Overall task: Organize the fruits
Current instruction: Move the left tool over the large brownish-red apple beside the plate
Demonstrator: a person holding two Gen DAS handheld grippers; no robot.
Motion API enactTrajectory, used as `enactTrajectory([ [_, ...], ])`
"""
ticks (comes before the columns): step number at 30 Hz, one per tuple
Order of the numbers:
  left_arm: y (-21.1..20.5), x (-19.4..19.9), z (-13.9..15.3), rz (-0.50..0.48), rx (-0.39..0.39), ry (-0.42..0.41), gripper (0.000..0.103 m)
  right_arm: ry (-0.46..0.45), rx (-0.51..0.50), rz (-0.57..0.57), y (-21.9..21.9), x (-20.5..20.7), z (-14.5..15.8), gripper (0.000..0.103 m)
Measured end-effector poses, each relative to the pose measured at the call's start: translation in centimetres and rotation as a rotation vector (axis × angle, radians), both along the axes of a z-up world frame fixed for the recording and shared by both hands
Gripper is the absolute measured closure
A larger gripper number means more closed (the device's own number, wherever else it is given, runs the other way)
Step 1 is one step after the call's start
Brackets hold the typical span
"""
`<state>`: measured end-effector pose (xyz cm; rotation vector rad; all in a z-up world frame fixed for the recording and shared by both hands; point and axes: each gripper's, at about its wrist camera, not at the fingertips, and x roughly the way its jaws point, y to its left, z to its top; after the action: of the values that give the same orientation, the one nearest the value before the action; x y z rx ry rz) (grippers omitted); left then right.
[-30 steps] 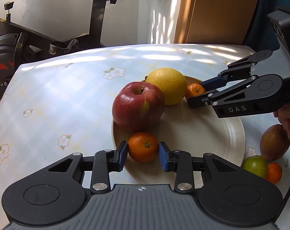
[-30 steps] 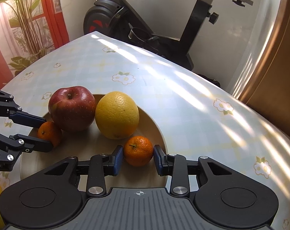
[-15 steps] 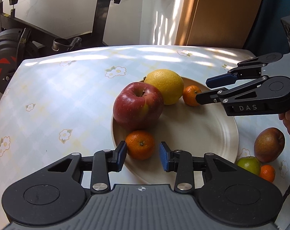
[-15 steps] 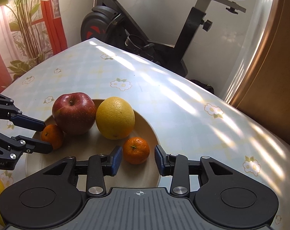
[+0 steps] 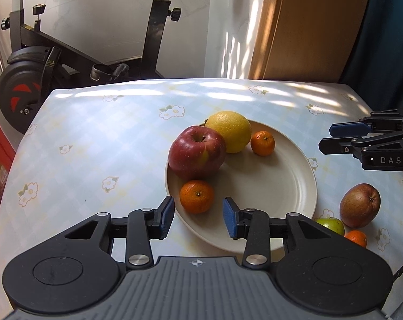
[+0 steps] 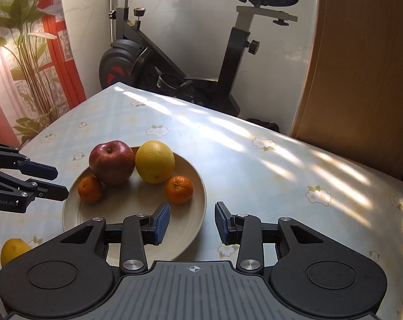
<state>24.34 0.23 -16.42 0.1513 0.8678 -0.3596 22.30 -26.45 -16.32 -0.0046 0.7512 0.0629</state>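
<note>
Left tool [image 5: 197, 217]: wide open, holding nothing, hovering at near rim of plate [image 5: 289, 186], just short of near tangerine [image 5: 196, 196]. Right tool [image 6: 192, 222]: wide open too, nothing held, over plate's right rim [image 6: 201, 208]; its blue pads [image 6: 161, 222] clear of all fruit.

Plate sits mid table [image 5: 94, 138], well in from every edge. Fruit bunched on plate's far-left part; the right and near parts of plate bare. Wide bare cloth left of plate and toward far table edge. Exercise bike [image 6: 180, 61] and plant [image 6: 28, 53] stand beyond table edge.

Count on plate: 1 red apple [image 5: 197, 152], 1 yellow citrus [image 5: 229, 131] touching apple, 2 tangerines, the 2nd tangerine [image 5: 262, 139] just beside the citrus.

Off plate, on table: 1 brownish fruit [image 5: 360, 205], 1 green fruit [image 5: 330, 225], 1 small orange fruit [image 5: 357, 238], clustered near plate's right side. In right wrist view, 1 more yellow fruit [image 6: 13, 250], partly hidden behind tool body.
</note>
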Motion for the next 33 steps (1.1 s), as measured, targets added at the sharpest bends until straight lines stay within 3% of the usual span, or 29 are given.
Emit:
enactTrajectory([
  [14,-0.6,-2.4,1.8,0.016,-0.03,-0.042,0.06,-0.029,0.029,-0.086,-2.6,-6.8,-0.2,0.068],
  [19,-1.8,-3.4,2.1,-0.018,-0.019,-0.036,0.06,-0.064,0.069,-0.113,-3.2,-9.1,-0.6,0.063],
  [33,-6.1,-4.3,2.0,-0.083,-0.054,-0.024,0.06,-0.08,0.085,-0.138,-5.5,-12.9,-2.1,0.062],
])
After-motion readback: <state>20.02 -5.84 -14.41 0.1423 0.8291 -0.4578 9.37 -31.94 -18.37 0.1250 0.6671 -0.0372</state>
